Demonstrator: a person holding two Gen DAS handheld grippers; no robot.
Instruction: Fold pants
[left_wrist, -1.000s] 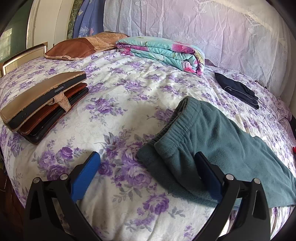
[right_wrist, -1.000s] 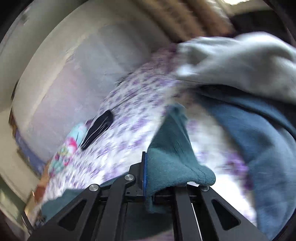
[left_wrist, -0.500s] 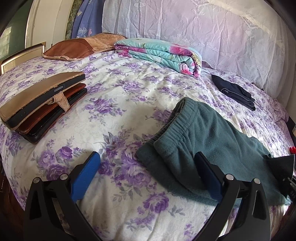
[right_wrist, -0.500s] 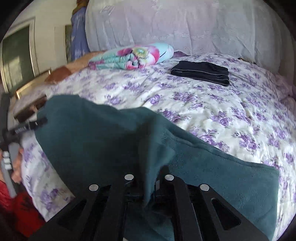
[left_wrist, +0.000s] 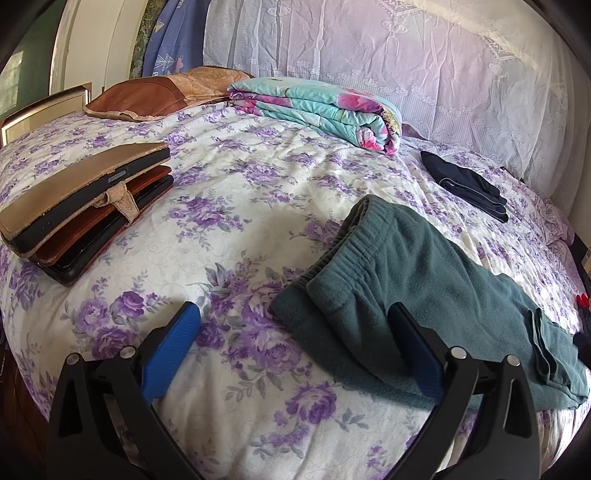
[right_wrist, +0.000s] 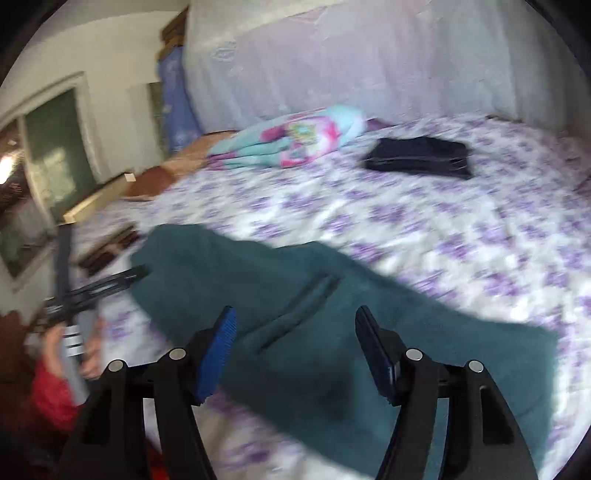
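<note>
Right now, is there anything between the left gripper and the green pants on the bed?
Nothing visible. The left gripper hangs open over the floral bedspread, one finger already over the green pants near the waistband. The tablet cases lie well off to the side.

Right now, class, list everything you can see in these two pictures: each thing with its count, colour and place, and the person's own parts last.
pants: one, teal, lying on the bed's near right part
bedspread: one, white with purple flowers, covering the bed
folded quilt: one, turquoise and pink, far middle
dark folded garment: one, black, far right
cases: a stack, tan and brown, left
brown cushion: one, far left
lace curtain: one, pale, behind the bed
left tool: one, black with blue pads, open, at the waistband end
right tool: one, open above the pants, having just opened
</note>
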